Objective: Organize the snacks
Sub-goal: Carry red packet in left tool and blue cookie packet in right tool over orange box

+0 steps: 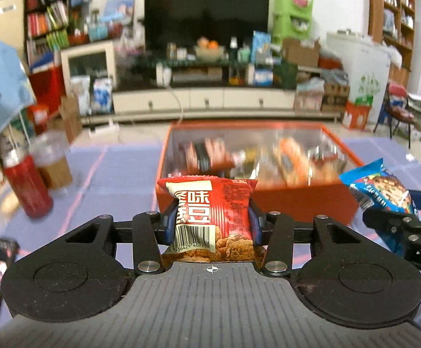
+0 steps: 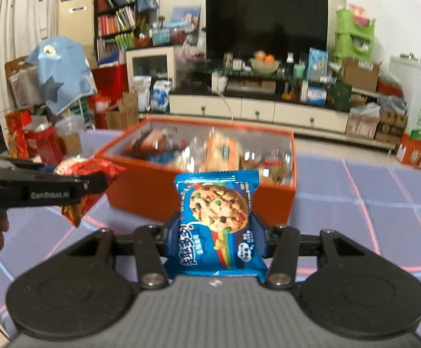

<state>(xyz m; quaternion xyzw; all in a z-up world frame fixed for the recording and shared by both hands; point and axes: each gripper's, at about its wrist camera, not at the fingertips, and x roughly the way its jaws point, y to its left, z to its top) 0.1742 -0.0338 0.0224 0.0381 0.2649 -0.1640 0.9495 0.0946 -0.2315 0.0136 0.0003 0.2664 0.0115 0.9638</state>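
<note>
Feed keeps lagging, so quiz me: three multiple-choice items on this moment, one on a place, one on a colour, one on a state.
1. Where is the orange box?
A. Ahead of both grippers on the purple mat
B. On the TV stand
C. Under the bookshelf

2. What colour is the cookie packet?
A. Green
B. Blue
C. Yellow

3. How is the left gripper?
A. Open and empty
B. Shut on a can
C. Shut on the red snack packet

Answers: 1 A, it sits on the mat past both packets. 2 B, blue wrapper between the right gripper jaws. 3 C, the jaws pinch the packet's sides.
</note>
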